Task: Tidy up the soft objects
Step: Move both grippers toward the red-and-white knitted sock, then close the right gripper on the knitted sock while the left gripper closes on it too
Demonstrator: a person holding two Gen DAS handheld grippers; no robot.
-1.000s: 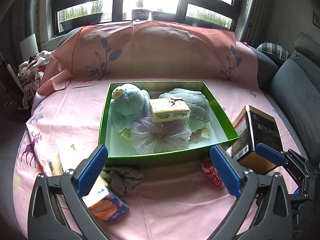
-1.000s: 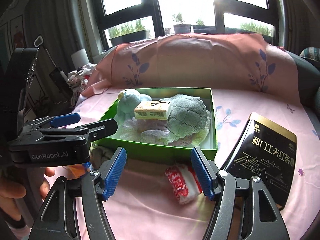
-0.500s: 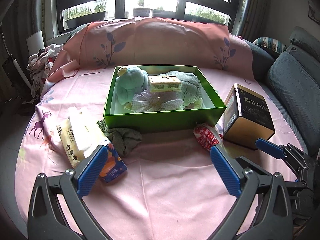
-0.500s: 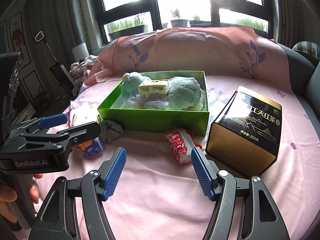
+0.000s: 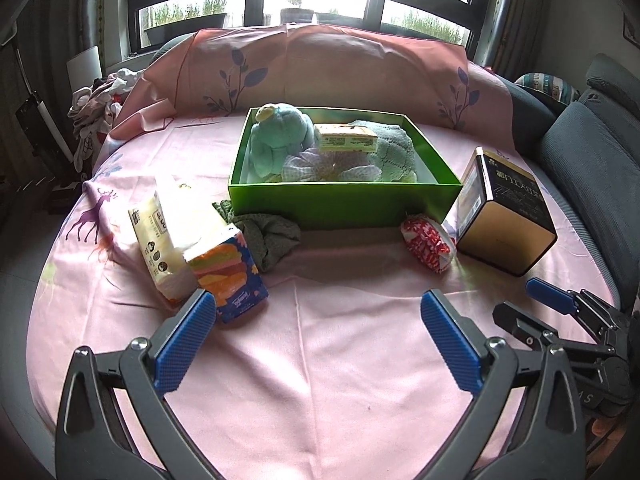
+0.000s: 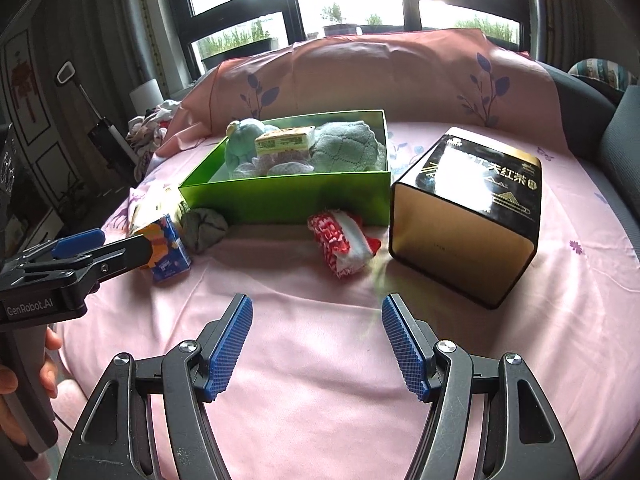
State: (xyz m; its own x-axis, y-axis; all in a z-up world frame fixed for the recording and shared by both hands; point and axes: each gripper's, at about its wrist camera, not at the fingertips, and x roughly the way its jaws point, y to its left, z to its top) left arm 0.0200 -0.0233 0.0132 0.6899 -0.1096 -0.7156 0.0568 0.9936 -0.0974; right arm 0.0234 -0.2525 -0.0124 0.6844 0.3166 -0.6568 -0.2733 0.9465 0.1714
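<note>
A green box (image 5: 340, 200) (image 6: 288, 196) sits mid-table and holds a teal plush (image 5: 280, 136), a grey-green towel (image 5: 394, 148), a lilac scrunchie (image 5: 320, 166) and a small yellow pack (image 5: 346, 138). In front of it lie a grey-green cloth (image 5: 268, 236) (image 6: 204, 228) and a red-and-white sock (image 5: 428, 242) (image 6: 340, 244). My left gripper (image 5: 316, 344) is open and empty, well in front of them. My right gripper (image 6: 316, 344) is open and empty, in front of the sock.
Two tissue packs, one cream (image 5: 160, 232) and one colourful (image 5: 228, 276) (image 6: 168, 252), lie at the left. A black-and-gold tea tin (image 5: 504, 216) (image 6: 468, 216) stands right of the box. A grey sofa (image 5: 592, 152) borders the pink-covered table (image 5: 320, 380).
Both grippers have pulled back from the green box towards the table's near edge, both staying open. The objects have not moved.
</note>
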